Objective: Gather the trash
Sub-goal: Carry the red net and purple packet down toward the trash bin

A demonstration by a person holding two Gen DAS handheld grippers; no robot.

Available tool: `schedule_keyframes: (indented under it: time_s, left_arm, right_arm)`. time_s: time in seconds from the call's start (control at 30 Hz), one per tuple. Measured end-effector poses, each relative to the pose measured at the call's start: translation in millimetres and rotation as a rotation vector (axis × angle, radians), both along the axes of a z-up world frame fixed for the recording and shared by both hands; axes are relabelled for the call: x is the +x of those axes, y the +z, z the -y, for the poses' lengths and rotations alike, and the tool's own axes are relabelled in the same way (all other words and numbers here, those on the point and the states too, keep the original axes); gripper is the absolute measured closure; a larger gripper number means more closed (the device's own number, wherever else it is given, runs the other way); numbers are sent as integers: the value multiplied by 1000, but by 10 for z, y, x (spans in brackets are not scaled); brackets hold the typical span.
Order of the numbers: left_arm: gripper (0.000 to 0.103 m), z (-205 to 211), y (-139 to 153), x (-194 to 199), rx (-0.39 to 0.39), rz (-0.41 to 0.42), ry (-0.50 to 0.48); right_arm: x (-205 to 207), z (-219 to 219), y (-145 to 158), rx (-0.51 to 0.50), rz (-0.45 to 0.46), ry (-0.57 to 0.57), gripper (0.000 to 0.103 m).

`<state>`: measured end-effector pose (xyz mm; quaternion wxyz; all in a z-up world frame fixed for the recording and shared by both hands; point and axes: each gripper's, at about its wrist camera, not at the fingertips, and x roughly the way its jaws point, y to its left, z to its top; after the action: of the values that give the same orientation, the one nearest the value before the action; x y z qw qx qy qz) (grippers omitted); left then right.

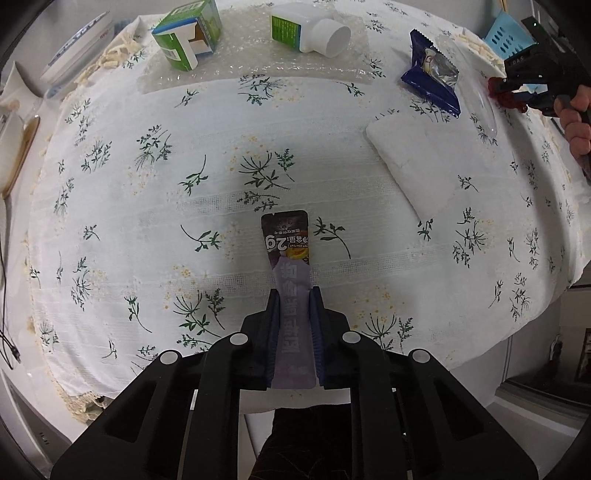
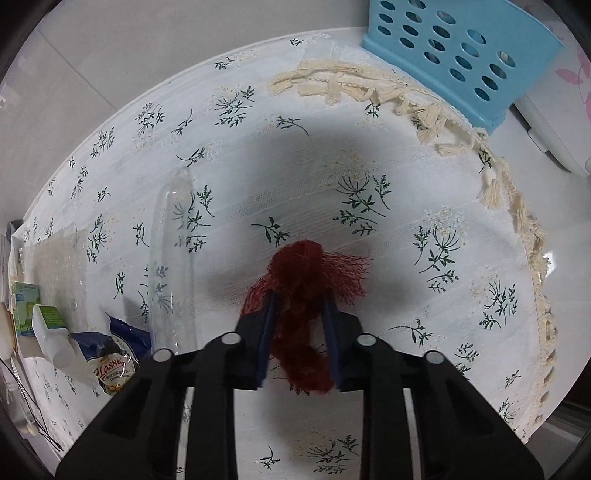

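Trash is lying scattered over the counter [image 1: 147, 229], which is wearing a white cloth printed with green sprigs. Left gripper [image 1: 294, 295] is pointing down, its jaws pinching a slim purple sachet [image 1: 288, 251] whose dark printed end is sticking out past the fingertips onto the cloth. Right gripper [image 2: 299, 299] is likewise pointing down, its jaws squeezing a wad of red mesh netting [image 2: 306, 273], with frayed strands fanning out to either side of the pads. In the left wrist view, a green and white carton [image 1: 188, 35] and a white bottle [image 1: 308, 31] lying on its side are sitting on a sheet of bubble wrap [image 1: 251, 66] at the far edge. A blue snack wrapper [image 1: 432, 83] is lying torn open near a folded white tissue [image 1: 417, 158]. A clear plastic tube [image 2: 173, 266] is resting beside the netting in the right wrist view, and a light blue perforated basket [image 2: 461, 55] is standing just past the fringed cloth edge.
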<state>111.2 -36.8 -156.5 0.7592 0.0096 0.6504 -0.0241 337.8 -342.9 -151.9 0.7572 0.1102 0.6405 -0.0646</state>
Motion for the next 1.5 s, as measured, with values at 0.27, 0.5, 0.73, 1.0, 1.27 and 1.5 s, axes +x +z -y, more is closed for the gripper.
schedule_keyframes:
  time_s: [0.27,0.5,0.73,1.0,1.27,1.5]
  left_arm:
    - [88,-166,105,-38,-16,34,15]
    - [88,-218,318,-241,-20,70,36]
    - [88,-396,459,-198,-36,115,47]
    - [88,-308,587,-198,-47,157,49]
    - [88,-142,632,-256,-49,196,32]
    - [88,-58,692,-406,-49,205,14]
  right_arm:
    - [-206,-15,214,-16,61,17,86]
    - [-431,-116,538,-41,140,57,86]
    - [-807,-259,851,-115,231,116,86]
    - [-1313,-376,1126,-117,304,150,86]
    - [-1803,-451,1251,-102,345,178,86]
    - [-2254,-536,1319,-80,360,222,86]
